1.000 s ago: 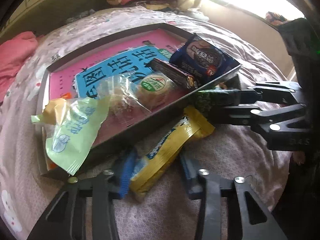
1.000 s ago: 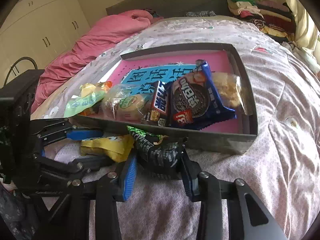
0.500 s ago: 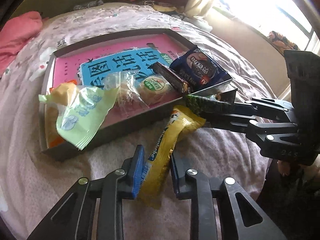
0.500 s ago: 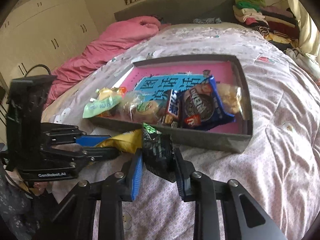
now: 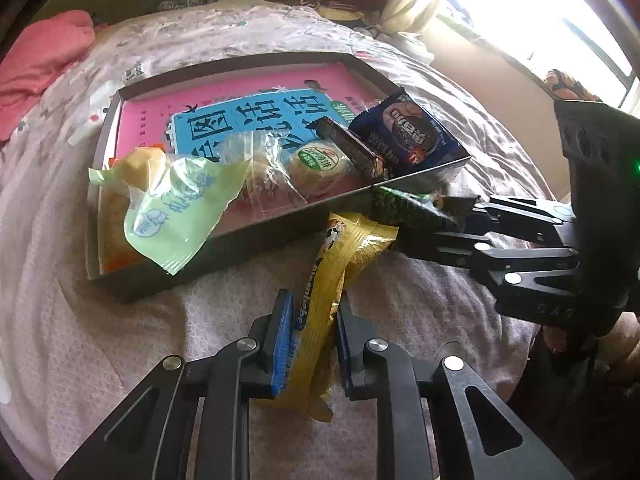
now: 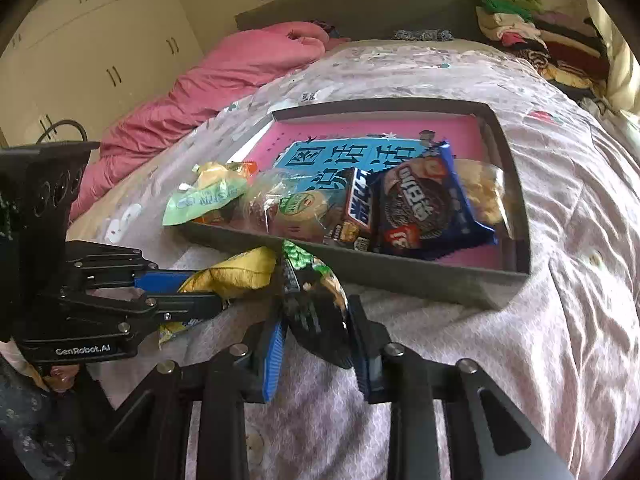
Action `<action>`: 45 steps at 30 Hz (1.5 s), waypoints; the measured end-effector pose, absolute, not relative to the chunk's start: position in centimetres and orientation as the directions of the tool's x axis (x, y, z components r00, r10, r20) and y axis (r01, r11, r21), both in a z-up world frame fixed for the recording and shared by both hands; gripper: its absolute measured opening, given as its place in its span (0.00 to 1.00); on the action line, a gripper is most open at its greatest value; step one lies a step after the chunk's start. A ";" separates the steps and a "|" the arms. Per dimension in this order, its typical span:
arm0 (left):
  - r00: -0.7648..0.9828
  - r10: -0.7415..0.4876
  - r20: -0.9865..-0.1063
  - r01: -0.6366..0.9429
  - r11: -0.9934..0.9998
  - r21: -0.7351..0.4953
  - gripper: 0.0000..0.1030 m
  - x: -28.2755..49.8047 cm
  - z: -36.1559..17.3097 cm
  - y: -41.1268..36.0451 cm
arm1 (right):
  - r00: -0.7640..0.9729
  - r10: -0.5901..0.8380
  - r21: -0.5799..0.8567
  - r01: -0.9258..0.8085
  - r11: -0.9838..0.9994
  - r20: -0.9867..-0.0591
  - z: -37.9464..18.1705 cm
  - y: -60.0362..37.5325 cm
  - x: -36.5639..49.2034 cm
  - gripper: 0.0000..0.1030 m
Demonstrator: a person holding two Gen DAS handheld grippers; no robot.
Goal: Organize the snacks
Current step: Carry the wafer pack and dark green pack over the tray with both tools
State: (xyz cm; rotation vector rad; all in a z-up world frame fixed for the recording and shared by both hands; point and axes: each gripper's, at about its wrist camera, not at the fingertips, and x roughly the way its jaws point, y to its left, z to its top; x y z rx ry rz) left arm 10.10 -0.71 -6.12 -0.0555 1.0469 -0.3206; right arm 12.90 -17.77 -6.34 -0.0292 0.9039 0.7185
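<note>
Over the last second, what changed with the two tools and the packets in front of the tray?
The left tool has narrowed around the yellow packet and is closing on it, pads pressing its sides. The right tool clamped shut on the green-black packet, which now stands tilted up between its fingers. The tray and the snacks inside it stayed put.
</note>
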 end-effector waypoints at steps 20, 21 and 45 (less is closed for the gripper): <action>0.596 -0.282 -0.752 0.186 0.959 -0.212 0.12 9.7 0.4 0.0 | 0.553 0.596 0.294 -0.540 0.789 -0.582 0.1 -20.1 12.8 0.27; 0.603 -0.282 -0.746 0.182 0.959 -0.215 0.12 9.8 0.7 0.1 | 0.553 0.597 0.298 -0.538 0.789 -0.581 0.1 -20.1 12.9 0.27; 0.639 -0.168 -0.750 0.050 0.983 -0.178 0.07 15.3 -1.8 0.9 | 0.600 0.553 0.306 -0.469 0.829 -0.579 -0.3 -19.5 16.3 0.27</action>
